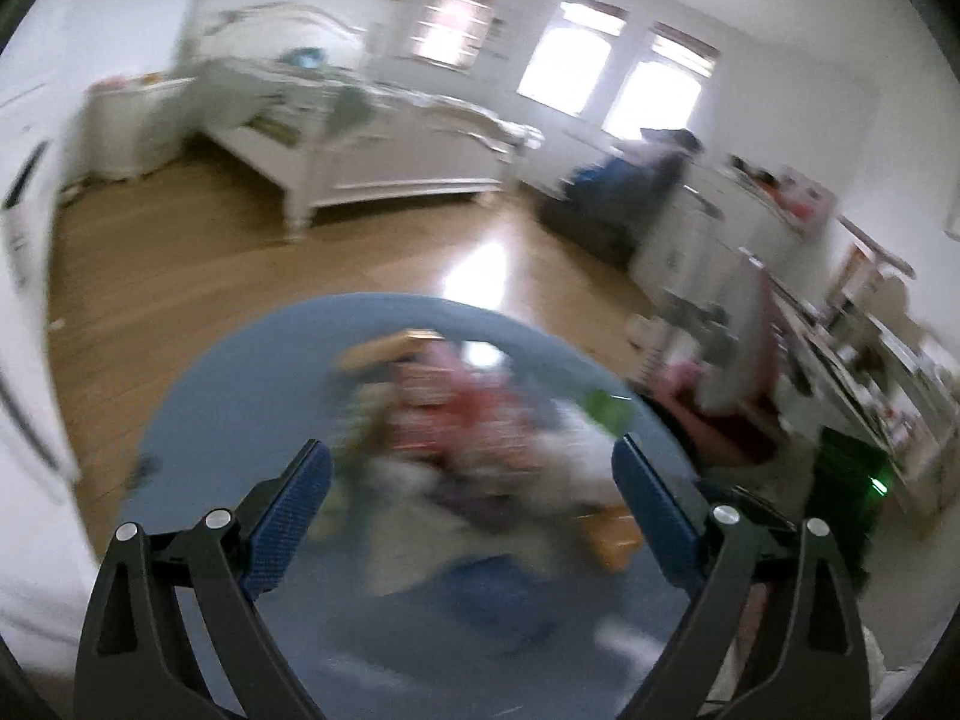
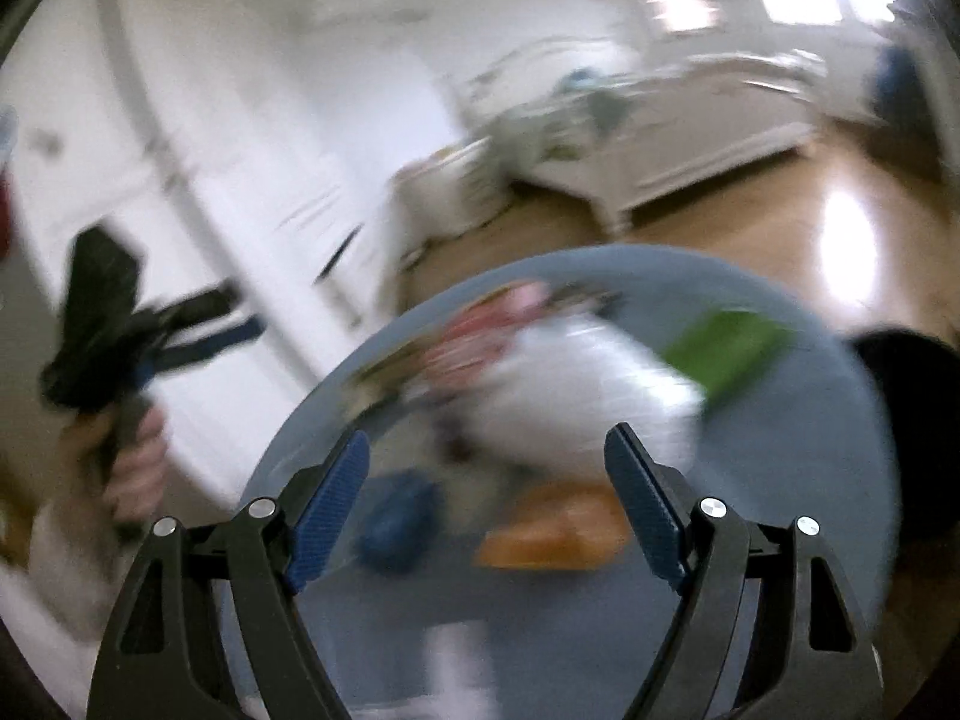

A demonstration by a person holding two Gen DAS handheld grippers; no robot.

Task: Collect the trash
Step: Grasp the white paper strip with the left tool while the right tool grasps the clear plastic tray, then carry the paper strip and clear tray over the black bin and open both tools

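A blurred heap of mixed trash lies mid-frame: red and pink wrappers, white crumpled paper, a green packet, an orange piece.

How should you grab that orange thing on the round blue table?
The orange thing looks flat and lies low on the round blue table, nearest the open right gripper. I would probably come from above and pinch its near edge. Blur hides its exact shape.
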